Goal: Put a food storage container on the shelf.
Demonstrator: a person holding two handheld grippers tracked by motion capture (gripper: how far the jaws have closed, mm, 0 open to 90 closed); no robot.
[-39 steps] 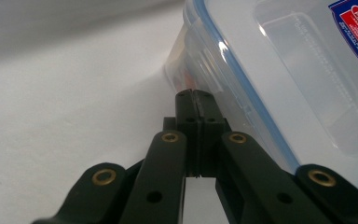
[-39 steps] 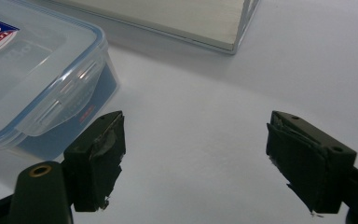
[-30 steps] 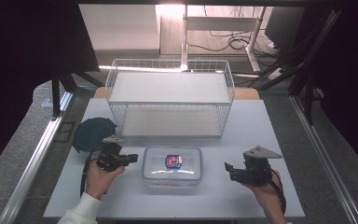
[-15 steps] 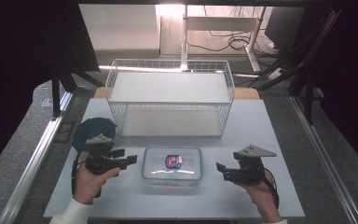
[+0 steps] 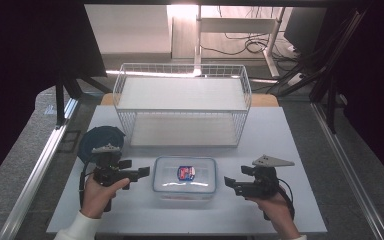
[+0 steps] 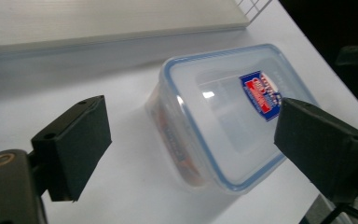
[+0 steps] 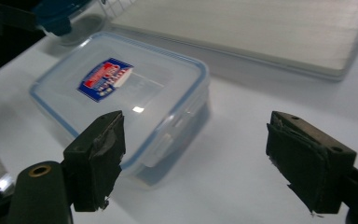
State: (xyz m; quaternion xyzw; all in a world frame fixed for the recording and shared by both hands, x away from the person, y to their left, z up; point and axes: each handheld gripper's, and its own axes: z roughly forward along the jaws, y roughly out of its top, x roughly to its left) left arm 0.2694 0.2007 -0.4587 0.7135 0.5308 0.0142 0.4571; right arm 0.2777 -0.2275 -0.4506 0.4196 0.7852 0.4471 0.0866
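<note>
Flanking a clear plastic box [image 5: 184,178] with a blue-rimmed lid and a red-blue label [image 5: 185,173], near front-middle of the white table [image 5: 290,150]. Left gripper [image 5: 145,173] just beside box's left end, level, jaws pointing at it, wide apart, nothing between them, just been opening. Right gripper [image 5: 228,183] just beside box's right end, level, jaws also apart and opened a bit further just now, nothing clamped. Left gripper view: both black pads spread, box [image 6: 223,116] lying ahead and between them on bare table, pads not pressing on it. Right gripper view: box [image 7: 121,93] ahead toward the left pad, side latch [image 7: 161,144] facing camera, right pad over bare table, no contact. Box lid on, reddish-orange contents faintly visible low inside through the wall, cannot tell what. White wire basket [image 5: 182,111] with two pale shelves behind the box, well apart from it. Dark blue round thing [image 5: 99,142] at left of table, just behind left gripper. Each hand wrapped round its gripper handle, left hand [image 5: 97,196], right hand [image 5: 275,210], cable trailing from right one.
</note>
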